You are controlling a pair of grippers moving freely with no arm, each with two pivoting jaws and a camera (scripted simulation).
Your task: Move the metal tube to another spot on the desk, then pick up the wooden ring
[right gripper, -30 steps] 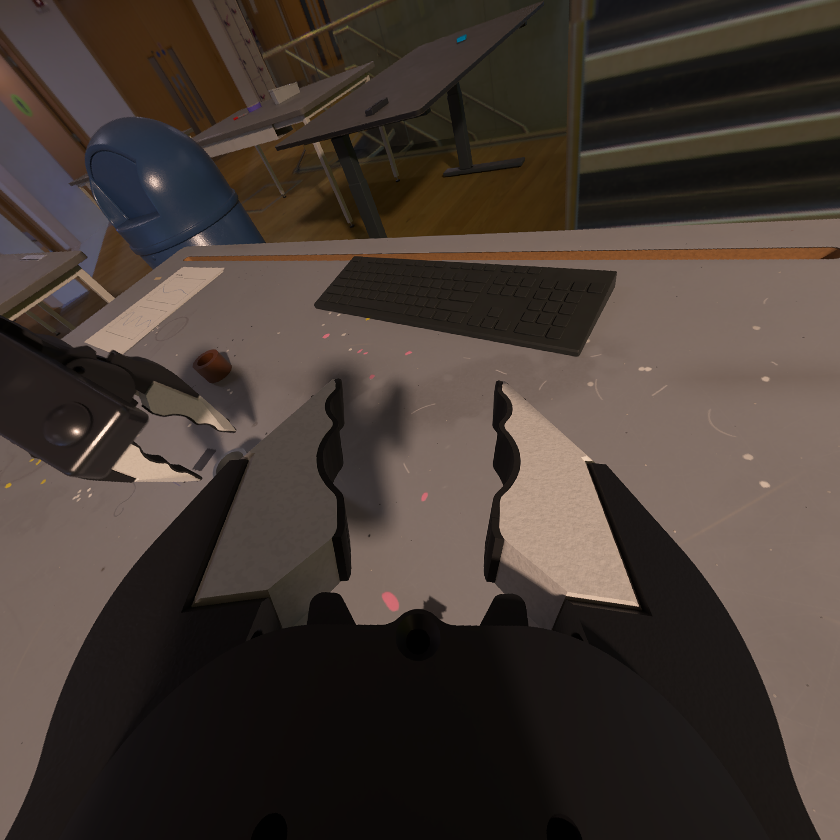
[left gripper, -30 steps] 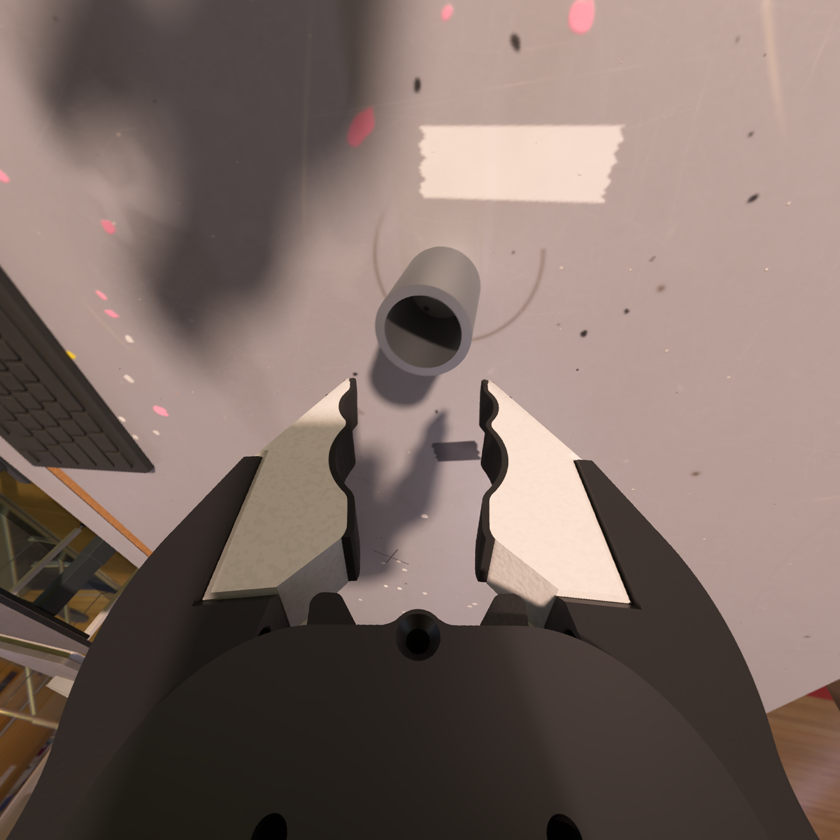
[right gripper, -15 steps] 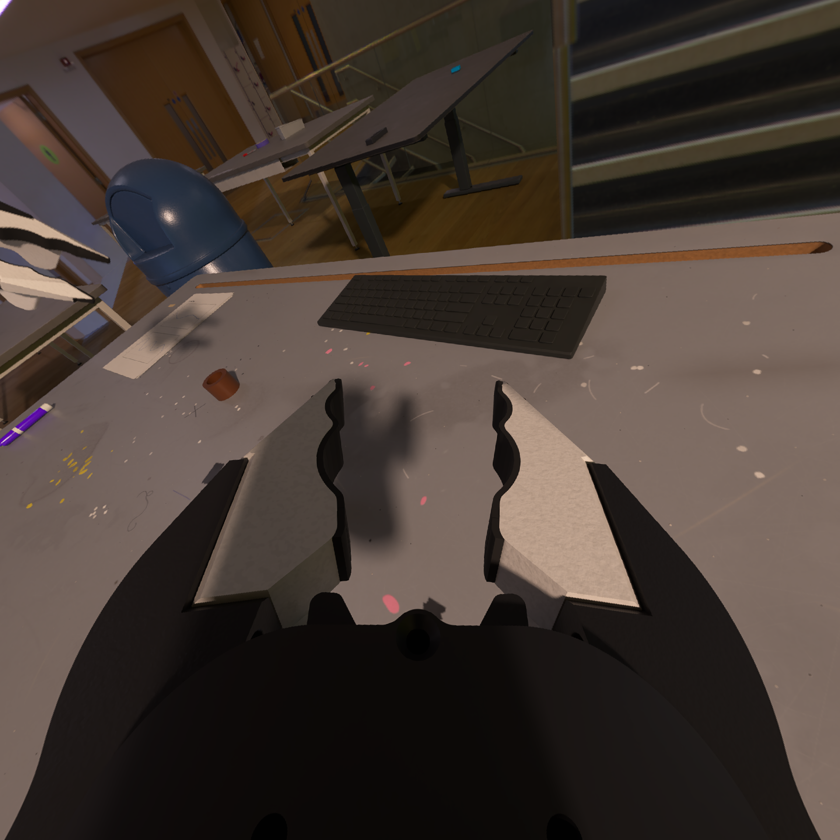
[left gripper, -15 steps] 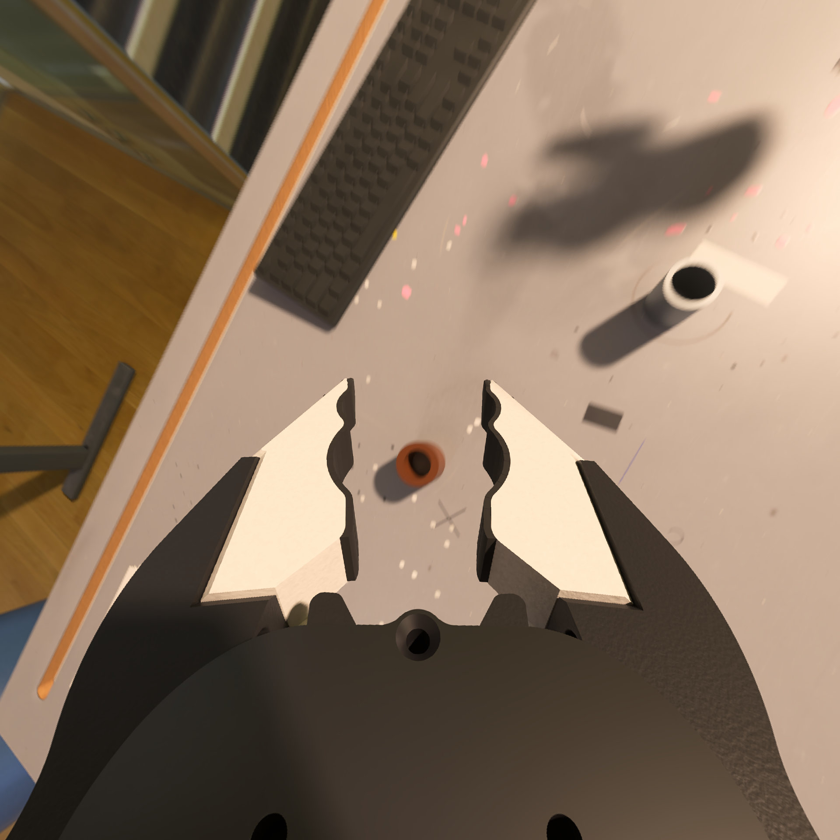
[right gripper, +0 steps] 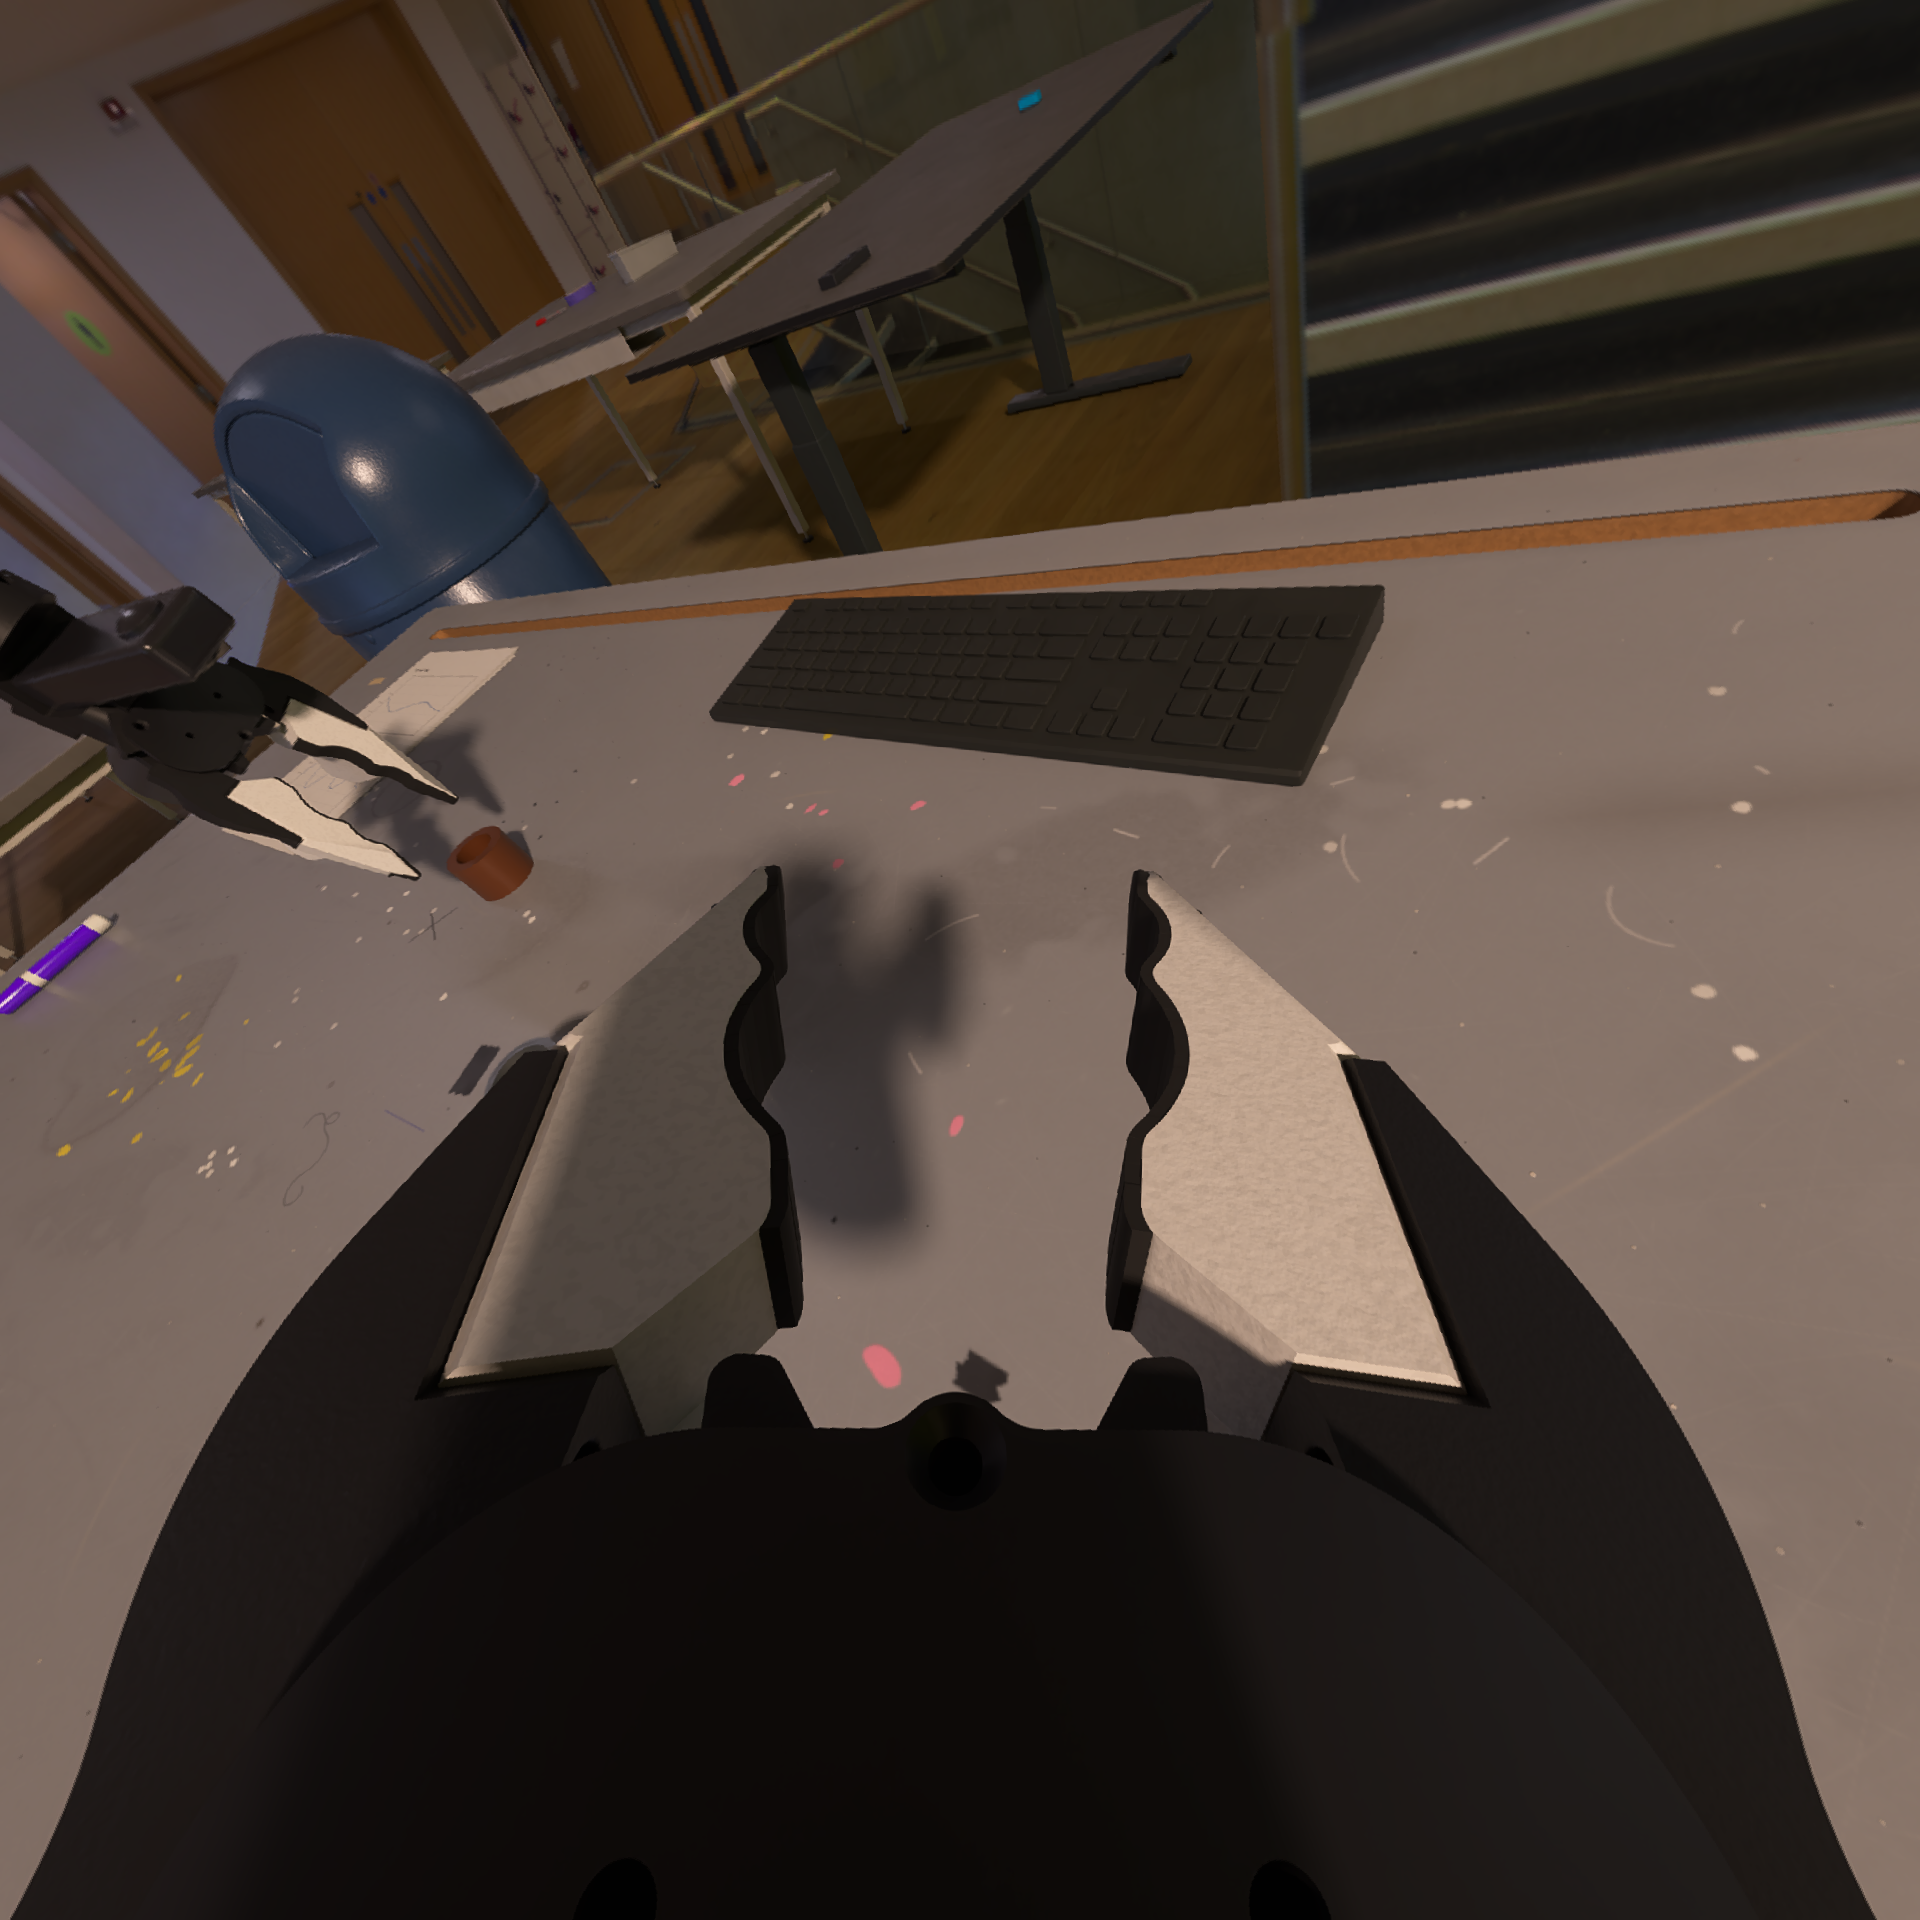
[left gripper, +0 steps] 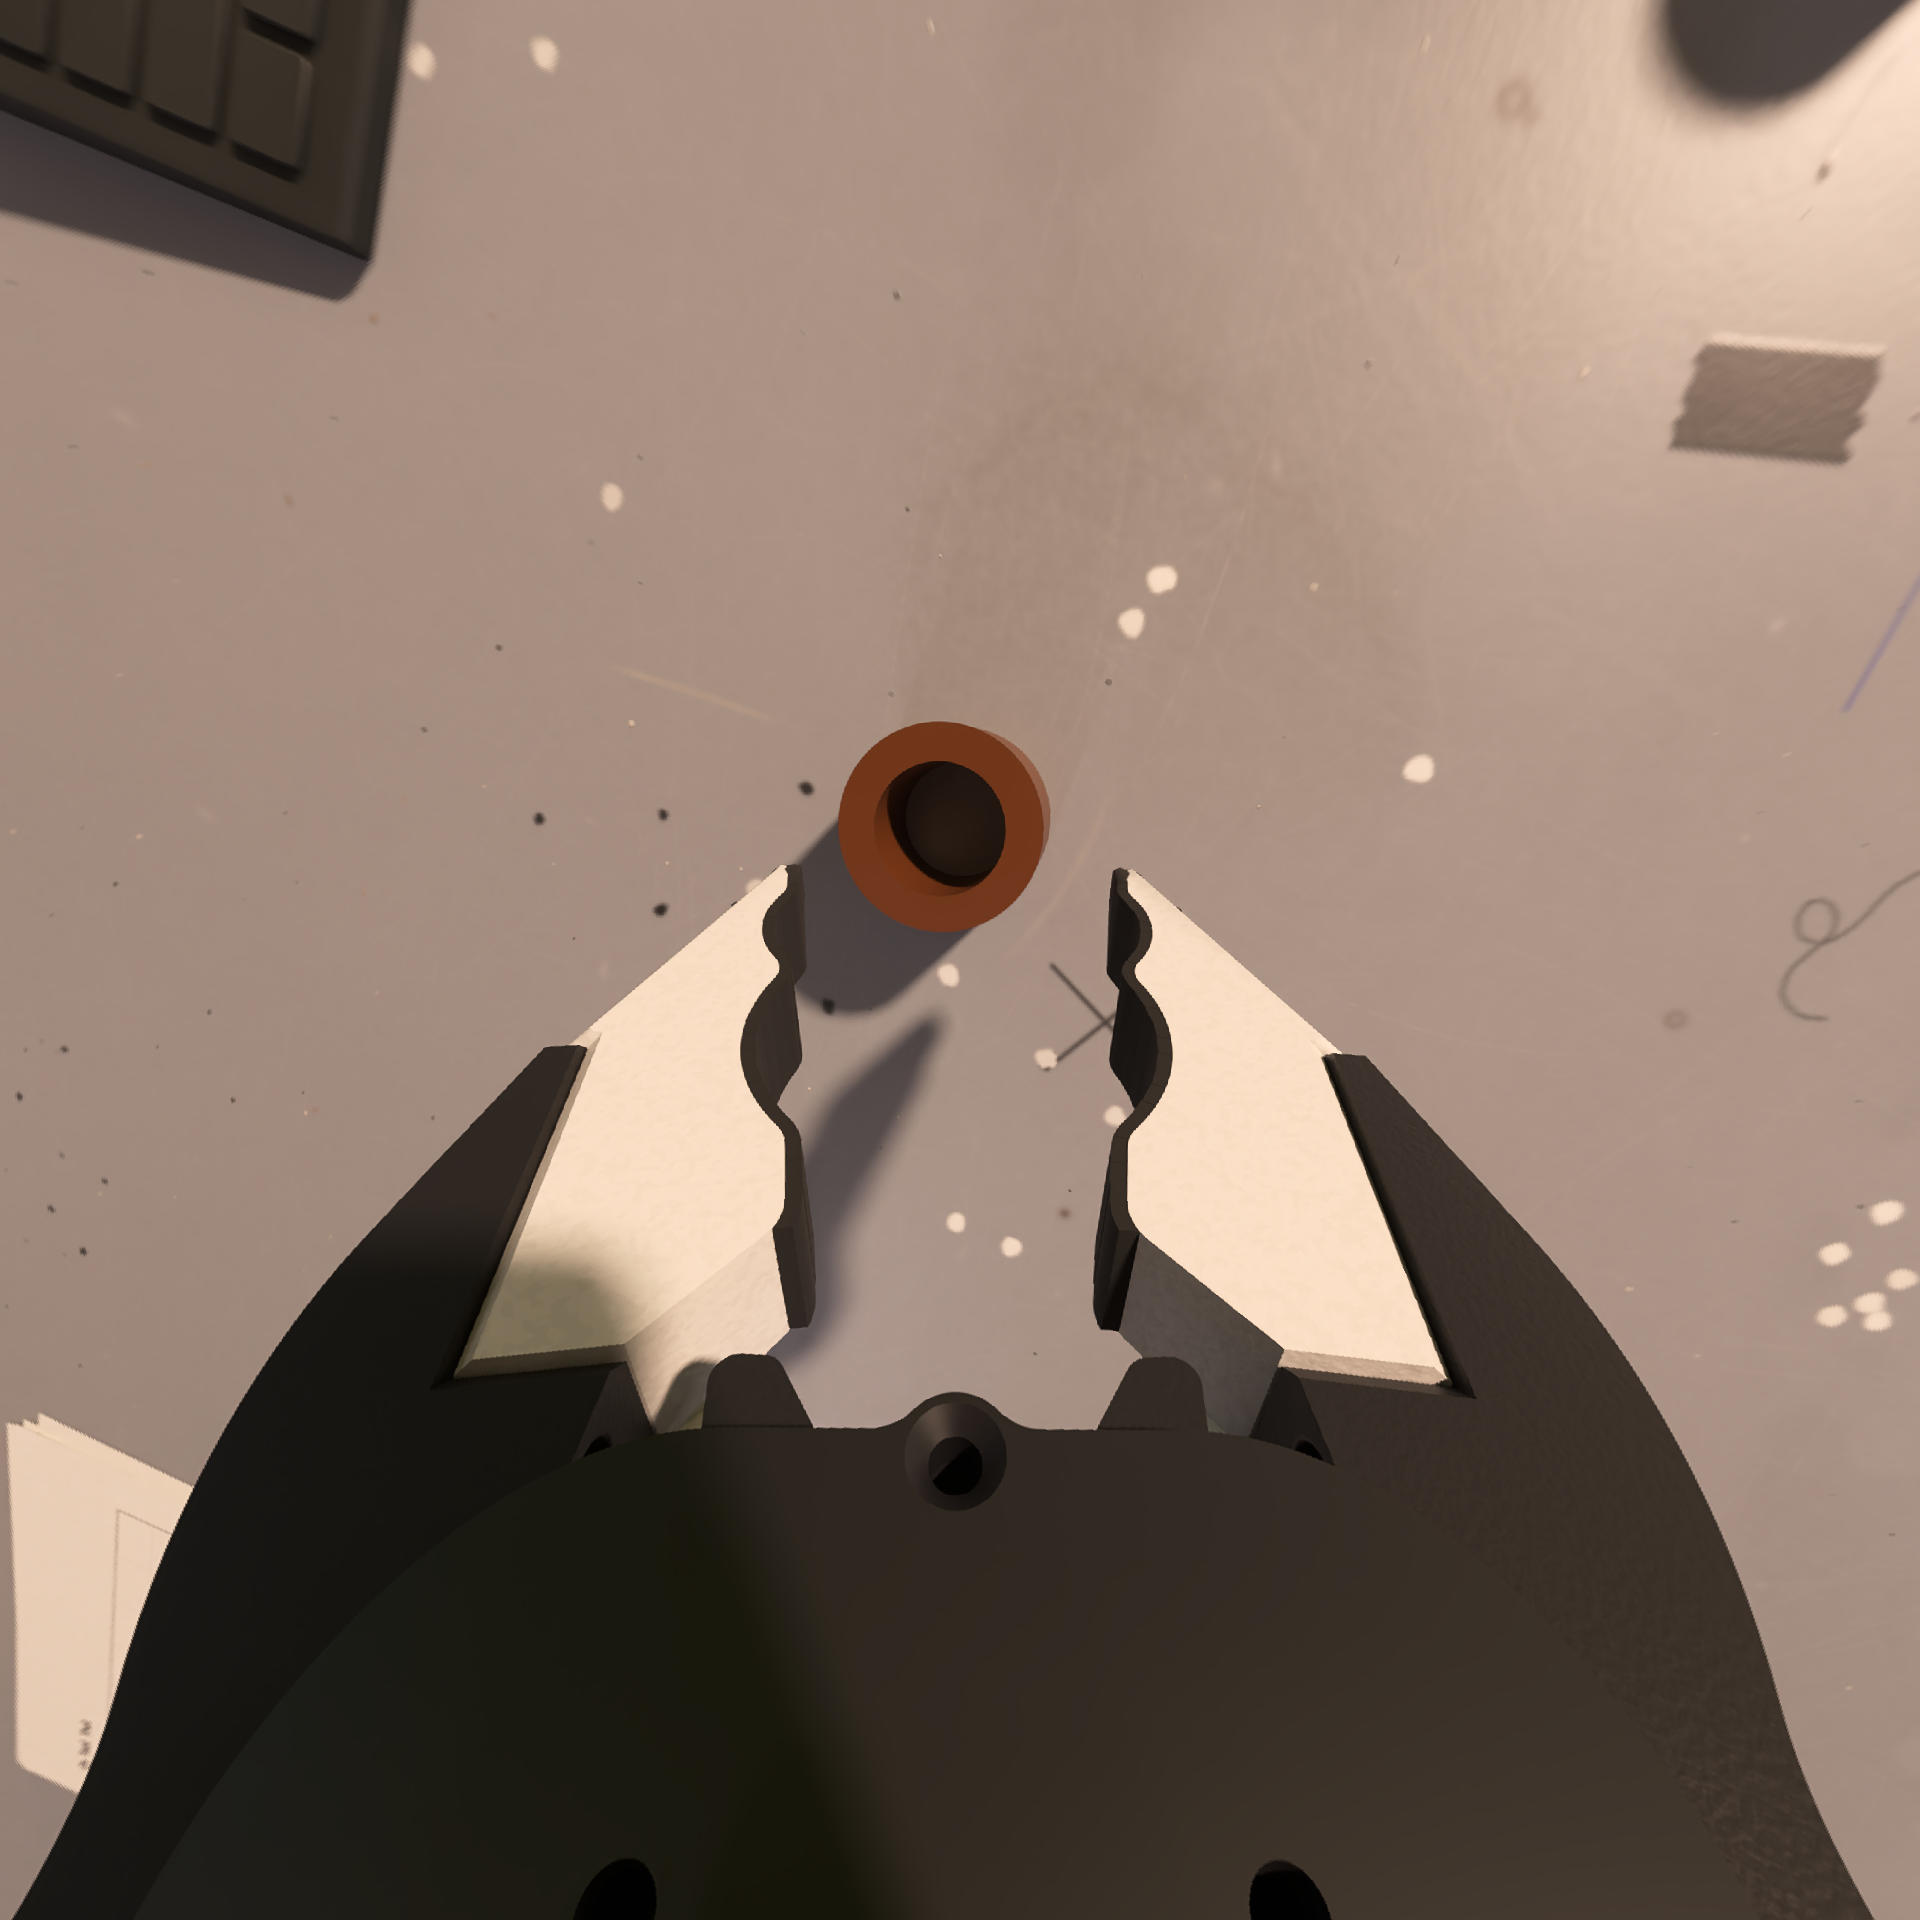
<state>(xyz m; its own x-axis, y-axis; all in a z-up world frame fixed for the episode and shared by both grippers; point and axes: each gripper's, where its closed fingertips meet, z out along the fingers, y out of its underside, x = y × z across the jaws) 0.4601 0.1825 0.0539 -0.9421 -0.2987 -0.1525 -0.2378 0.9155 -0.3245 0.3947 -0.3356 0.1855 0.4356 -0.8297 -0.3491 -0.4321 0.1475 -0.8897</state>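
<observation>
The wooden ring (left gripper: 943,826), a short reddish-brown ring, stands on the grey desk (left gripper: 1351,727) just ahead of my left gripper (left gripper: 953,883). That gripper is open and empty, looking down on the ring, its fingertips either side of the ring's near edge and apart from it. In the right wrist view the ring (right gripper: 490,860) sits at the left with the left gripper (right gripper: 434,836) hovering beside it. My right gripper (right gripper: 956,881) is open and empty above the desk's middle. The metal tube is not clearly in view; it may be hidden behind the right gripper's left finger.
A black keyboard (right gripper: 1049,675) lies at the back of the desk; its corner shows in the left wrist view (left gripper: 197,114). A paper sheet (right gripper: 436,686) and a purple pen (right gripper: 52,971) lie at the left. A blue bin (right gripper: 384,488) stands beyond the desk.
My left gripper left the metal tube, swung over to the wooden ring and came down close to it, still open. The right gripper has barely moved.
</observation>
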